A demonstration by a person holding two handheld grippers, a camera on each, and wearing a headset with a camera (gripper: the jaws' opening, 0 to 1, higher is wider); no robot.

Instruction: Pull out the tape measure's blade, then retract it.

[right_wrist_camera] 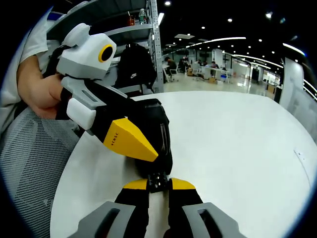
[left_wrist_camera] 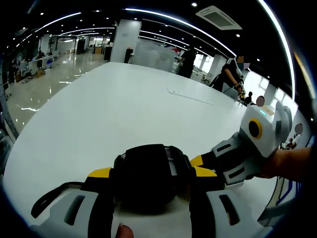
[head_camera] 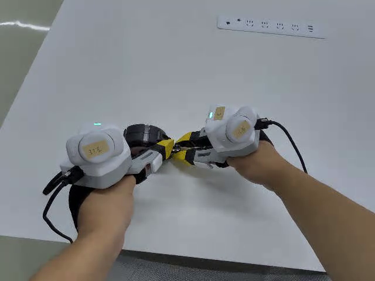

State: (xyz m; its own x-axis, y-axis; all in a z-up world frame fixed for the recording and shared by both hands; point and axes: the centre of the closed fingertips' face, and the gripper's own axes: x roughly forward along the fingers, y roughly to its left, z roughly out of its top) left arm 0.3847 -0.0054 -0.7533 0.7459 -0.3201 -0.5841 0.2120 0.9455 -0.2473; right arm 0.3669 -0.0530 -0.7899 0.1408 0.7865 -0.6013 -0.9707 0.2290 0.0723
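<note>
A: Room to move?
B: Plenty. The counter (head_camera: 176, 70) is bare white ahead and to both sides. A power strip (head_camera: 269, 26) sits at the far back right, well apart from the work. The near edge runs just below the hands. The left edge runs off diagonally, with floor (head_camera: 23, 35) beyond it.
A: Task thing?
B: The tape measure (right_wrist_camera: 161, 124), black, is near the front of the counter, a bit left of centre.
A: Left tongs (left_wrist_camera: 151, 172)?
B: Clamped on the tape measure, one yellow-tipped jaw on each side. They're held fairly wide because it fills the gap.
A: Right tongs (right_wrist_camera: 158, 185)?
B: Almost fully closed, pinching a small dark tab (right_wrist_camera: 157, 179) at the tape measure's mouth, with the tips right up against it. The two tongs meet tip to tip.
A: Resting on the counter or lifted?
B: Can't tell.
A: Cables?
B: One cable (head_camera: 290, 140) trails back from the right side.
</note>
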